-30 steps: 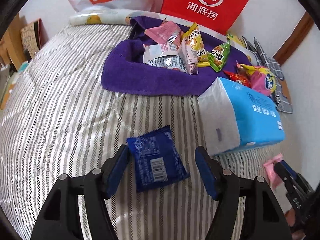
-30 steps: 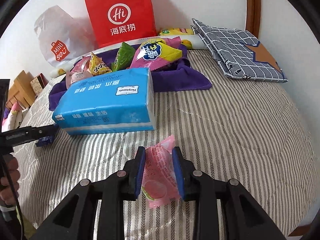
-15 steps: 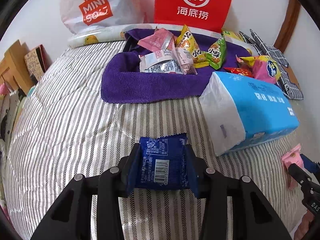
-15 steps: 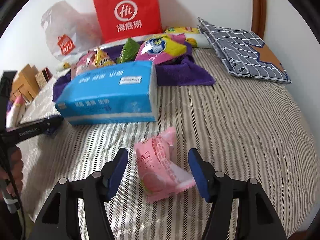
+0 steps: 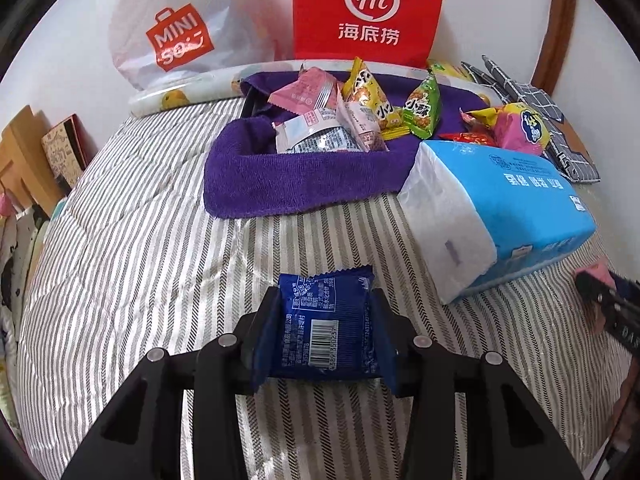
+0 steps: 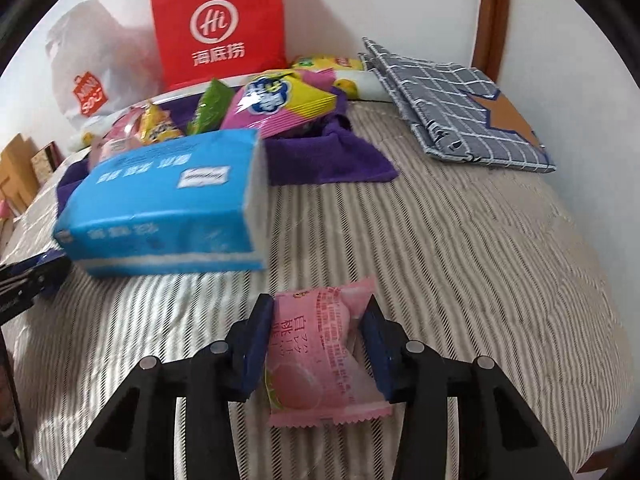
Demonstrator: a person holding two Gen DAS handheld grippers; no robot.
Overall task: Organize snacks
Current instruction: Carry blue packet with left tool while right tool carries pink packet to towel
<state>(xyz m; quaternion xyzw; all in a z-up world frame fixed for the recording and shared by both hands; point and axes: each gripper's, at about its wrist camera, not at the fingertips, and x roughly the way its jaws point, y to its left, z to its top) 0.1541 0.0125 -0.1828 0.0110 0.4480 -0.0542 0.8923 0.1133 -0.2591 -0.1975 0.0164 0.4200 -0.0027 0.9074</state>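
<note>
Left gripper (image 5: 324, 320): its fingers pinch the dark blue snack packet (image 5: 326, 322) by both side edges, barcode side up, low over the striped bedspread (image 5: 120, 280); holding the edges keeps the flat packet level, I judge for carrying to the pile.
Purple towel (image 5: 280, 184): lies far of that packet, bunched into a shallow nest around pink, yellow and green snack bags (image 5: 360, 116), which looks like the gathering spot.
Tissue pack (image 5: 520, 208): blue and white, on the bed between the two grippers, touching the towel's near right edge; it blocks each side's view of the other.
Right gripper (image 6: 318, 342): fingers closed on the pink peach snack packet (image 6: 320, 356), gripped across its middle, its crimped near end sticking out toward the camera.
Far wall: red Haidilao paper bag (image 6: 218, 28) and white Miniso plastic bag (image 5: 176, 36) stand propped against it.
Hard to make out: the right wrist view is motion-blurred, so print on the tissue pack is unreadable; whether either packet still touches the bed cannot be told; the towel's floor is hidden beneath the bags.
</note>
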